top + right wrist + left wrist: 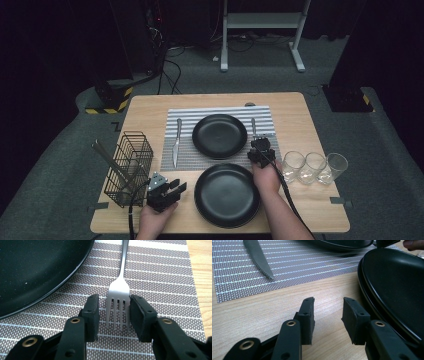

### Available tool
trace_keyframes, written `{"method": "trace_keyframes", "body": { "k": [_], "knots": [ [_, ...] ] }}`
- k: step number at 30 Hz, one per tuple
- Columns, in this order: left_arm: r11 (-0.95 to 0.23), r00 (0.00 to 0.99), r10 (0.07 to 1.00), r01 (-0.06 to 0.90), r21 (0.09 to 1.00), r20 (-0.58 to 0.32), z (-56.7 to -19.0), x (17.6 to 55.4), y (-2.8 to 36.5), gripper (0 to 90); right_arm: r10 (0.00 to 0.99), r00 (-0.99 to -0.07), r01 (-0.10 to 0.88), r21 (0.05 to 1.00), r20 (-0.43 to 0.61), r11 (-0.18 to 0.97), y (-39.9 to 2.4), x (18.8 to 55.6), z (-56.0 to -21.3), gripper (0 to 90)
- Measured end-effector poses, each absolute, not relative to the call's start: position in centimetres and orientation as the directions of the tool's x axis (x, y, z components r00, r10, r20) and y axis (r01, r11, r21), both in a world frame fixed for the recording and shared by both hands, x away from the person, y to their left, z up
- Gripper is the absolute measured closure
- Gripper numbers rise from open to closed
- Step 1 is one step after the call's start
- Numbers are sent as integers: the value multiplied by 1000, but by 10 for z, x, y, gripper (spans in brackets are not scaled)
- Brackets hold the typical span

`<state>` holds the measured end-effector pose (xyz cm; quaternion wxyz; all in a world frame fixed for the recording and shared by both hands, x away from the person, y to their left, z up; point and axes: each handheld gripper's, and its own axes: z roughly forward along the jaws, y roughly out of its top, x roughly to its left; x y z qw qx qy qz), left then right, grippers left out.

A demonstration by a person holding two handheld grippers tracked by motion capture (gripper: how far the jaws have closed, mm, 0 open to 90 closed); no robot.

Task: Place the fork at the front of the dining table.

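Note:
A silver fork (120, 290) lies on the striped placemat (162, 285), tines toward me, right of the far black plate (37, 270). My right gripper (113, 305) is lowered over the tines with a jaw on each side. A gap shows at the left pad, while the right pad sits at the outer tine. From above, the right gripper (261, 150) covers the fork (253, 126) at its near end. My left gripper (328, 307) hovers open over bare wood with nothing between its jaws, left of the near black plate (397, 285).
A knife (176, 142) lies on the placemat (185, 155) left of the far plate (220, 136). A wire basket (129, 167) holding utensils stands at the table's left edge. Three glasses (314, 167) stand in a row at the right. The near plate (227, 195) sits by the front edge.

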<state>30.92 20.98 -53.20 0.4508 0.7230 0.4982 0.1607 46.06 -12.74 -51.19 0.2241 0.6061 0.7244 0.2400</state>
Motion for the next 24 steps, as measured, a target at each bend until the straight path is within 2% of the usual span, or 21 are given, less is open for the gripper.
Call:
{"method": "trace_keyframes", "body": {
  "k": [4,24],
  "knots": [
    [-97,452,865,575,812,-216,-532,309,210,614,986,-163,767,626,-30,145,-126,460,-512,637],
    [-99,453,865,576,812,-216,-532,309,210,613,986,-160,767,624,-38,148,-128,460,-512,617]
  ]
}}
